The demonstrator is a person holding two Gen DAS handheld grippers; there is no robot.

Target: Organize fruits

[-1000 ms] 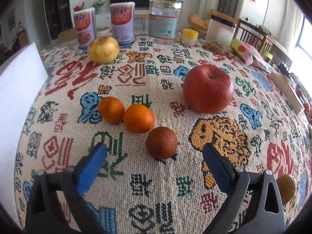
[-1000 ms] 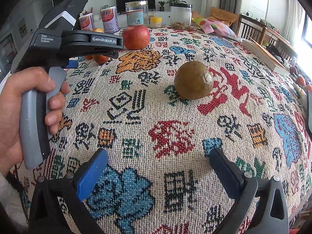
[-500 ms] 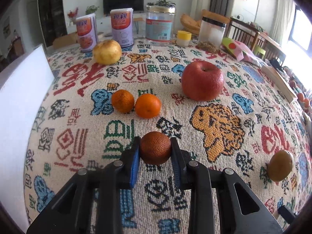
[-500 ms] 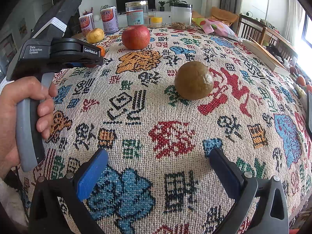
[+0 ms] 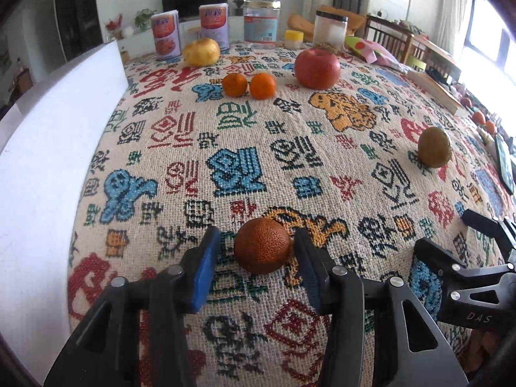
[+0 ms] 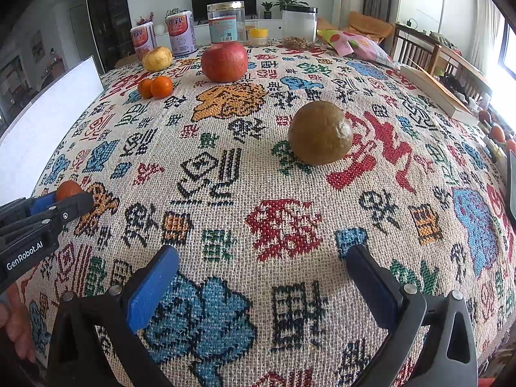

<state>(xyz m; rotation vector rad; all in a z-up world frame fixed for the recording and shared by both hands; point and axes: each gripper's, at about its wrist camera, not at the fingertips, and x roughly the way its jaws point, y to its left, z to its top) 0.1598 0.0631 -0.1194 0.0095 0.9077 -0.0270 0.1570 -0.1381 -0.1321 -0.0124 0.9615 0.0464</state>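
A dark orange mandarin (image 5: pixel 262 245) rests on the patterned tablecloth near its front edge, between the blue pads of my left gripper (image 5: pixel 258 251). The jaws stand slightly apart with small gaps beside the fruit. It also shows in the right wrist view (image 6: pixel 67 189). Two bright mandarins (image 5: pixel 249 85) lie far back by a red apple (image 5: pixel 317 68) and a yellow pear (image 5: pixel 201 52). A brown round fruit (image 6: pixel 320 133) sits ahead of my right gripper (image 6: pixel 262 283), which is open and empty.
A white board (image 5: pixel 48 148) runs along the table's left side. Cans (image 5: pixel 190 32), jars (image 6: pixel 298 27), a snack bag (image 6: pixel 358 46) and a book (image 6: pixel 438 93) stand at the back and right. A dark tablet (image 5: pixel 504 164) lies at the right edge.
My left gripper carried the dark mandarin back toward the table's front edge, away from the other fruit, and its jaws have parted from it. The right gripper has not moved.
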